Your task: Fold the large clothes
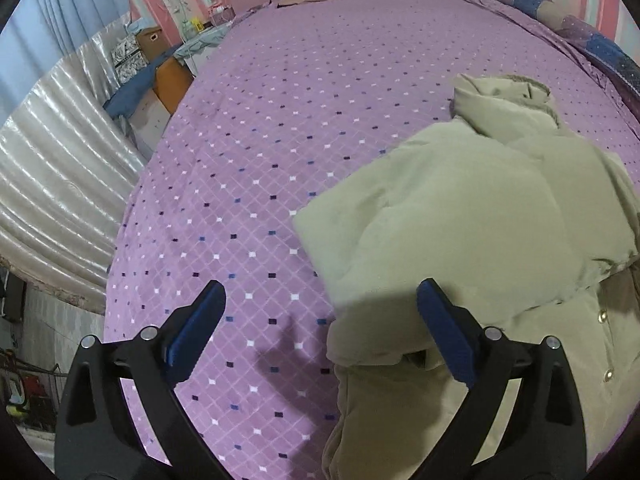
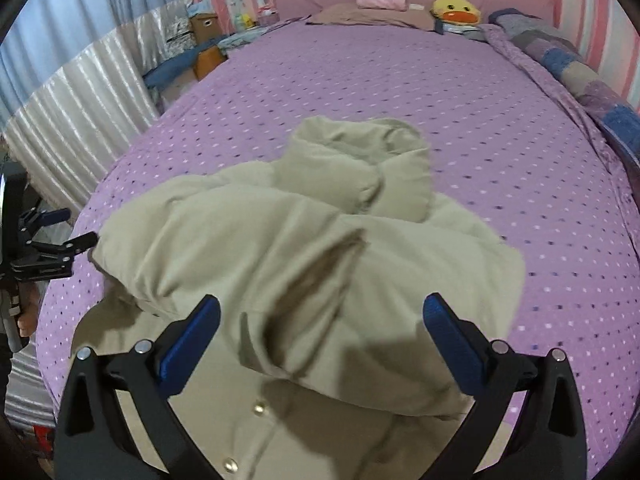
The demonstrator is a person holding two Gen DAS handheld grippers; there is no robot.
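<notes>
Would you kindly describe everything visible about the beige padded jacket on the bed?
The jacket is pale beige-green, puffy and quilted-looking, with a soft matte shell. Metal snap buttons run down its front placket near the camera. Its hood or collar bunches at the far end, and both sleeves look folded across the body. It lies rumpled on the purple bedspread, near its closer edge. Both grippers hover over it with jaws open, gripping nothing.

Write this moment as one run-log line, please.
left tool: open, empty, over bedspread | right tool: open, empty, above jacket | jacket: bunched, partly folded, snap front showing
</notes>
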